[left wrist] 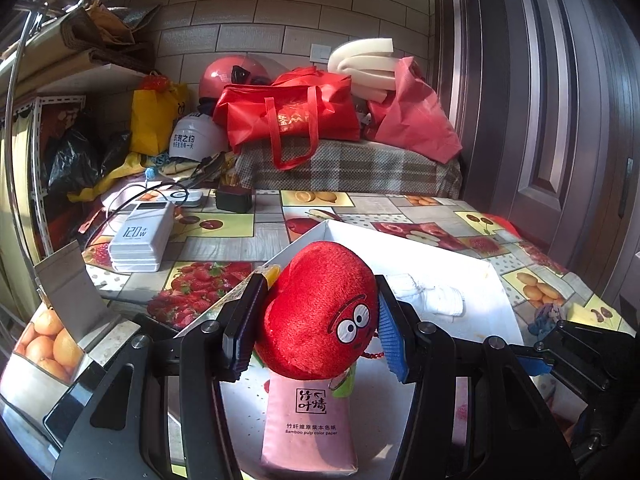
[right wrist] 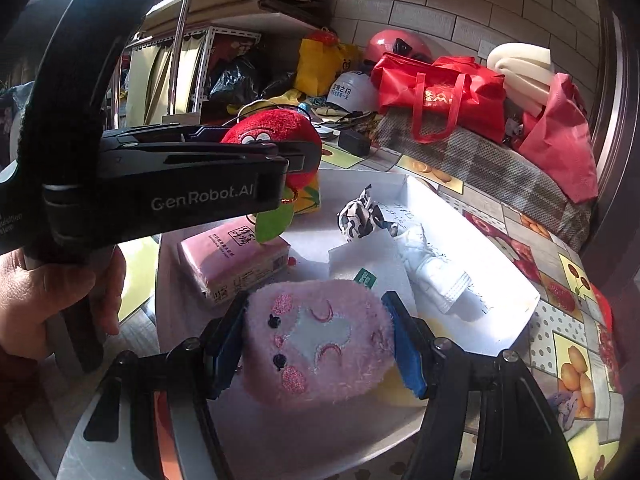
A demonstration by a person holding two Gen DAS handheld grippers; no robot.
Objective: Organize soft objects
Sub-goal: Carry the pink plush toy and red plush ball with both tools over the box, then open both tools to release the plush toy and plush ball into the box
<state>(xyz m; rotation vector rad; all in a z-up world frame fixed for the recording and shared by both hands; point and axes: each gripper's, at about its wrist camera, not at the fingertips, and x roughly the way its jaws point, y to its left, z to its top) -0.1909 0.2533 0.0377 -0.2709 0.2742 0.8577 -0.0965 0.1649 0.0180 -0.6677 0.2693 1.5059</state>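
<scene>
A red plush is clamped between the pads of the left gripper and held over the pink tissue pack in the white box. A pink plush is gripped by the right gripper above the box's near end, just beside the tissue pack and a white sock.
</scene>
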